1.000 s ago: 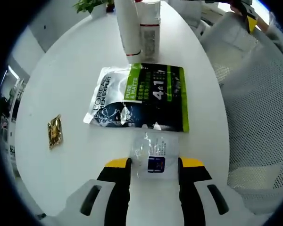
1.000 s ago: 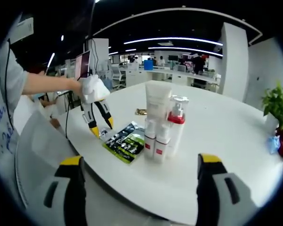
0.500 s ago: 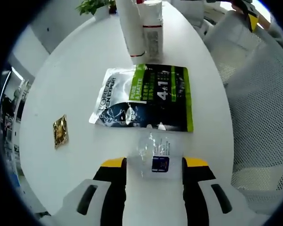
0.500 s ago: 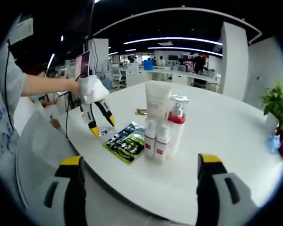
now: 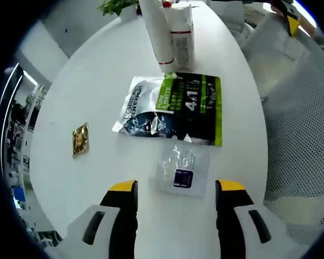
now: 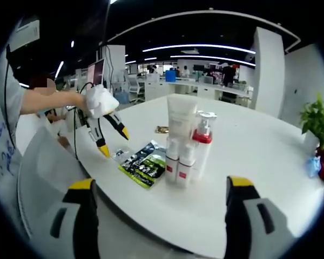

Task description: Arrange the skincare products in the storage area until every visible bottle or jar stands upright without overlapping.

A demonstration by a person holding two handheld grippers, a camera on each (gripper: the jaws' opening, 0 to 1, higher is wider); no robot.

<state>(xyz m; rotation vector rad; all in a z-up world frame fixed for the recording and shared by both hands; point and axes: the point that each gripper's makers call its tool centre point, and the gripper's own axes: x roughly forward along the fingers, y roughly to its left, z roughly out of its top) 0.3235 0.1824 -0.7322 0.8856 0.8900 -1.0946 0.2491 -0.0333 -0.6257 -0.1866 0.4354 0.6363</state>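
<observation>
In the left gripper view, my left gripper (image 5: 177,189) is open above the white table (image 5: 86,81). A small clear sachet (image 5: 183,168) lies flat just beyond its yellow tips. Past that lies a black, green and silver pouch (image 5: 175,108). A tall white tube (image 5: 157,32) and a bottle (image 5: 182,33) stand upright behind it. In the right gripper view, my right gripper (image 6: 161,186) is open with nothing between its jaws, short of the table edge. The white tube (image 6: 181,121), a pump bottle (image 6: 202,143) and two small bottles (image 6: 178,161) stand grouped. The left gripper (image 6: 113,141) hovers over the small sachet (image 6: 120,155) beside the pouch (image 6: 146,162).
A gold sachet (image 5: 80,140) lies left of the pouch, and shows as the gold sachet (image 6: 162,128) behind the tube. A potted plant (image 6: 318,121) stands at the far right. A mesh chair (image 5: 302,135) is beside the table. A person's hand (image 6: 94,102) holds the left gripper.
My left gripper has lifted and drawn back, so the small sachet now lies ahead of its tips instead of between them. The jaws stand slightly wider. The right gripper has not moved.
</observation>
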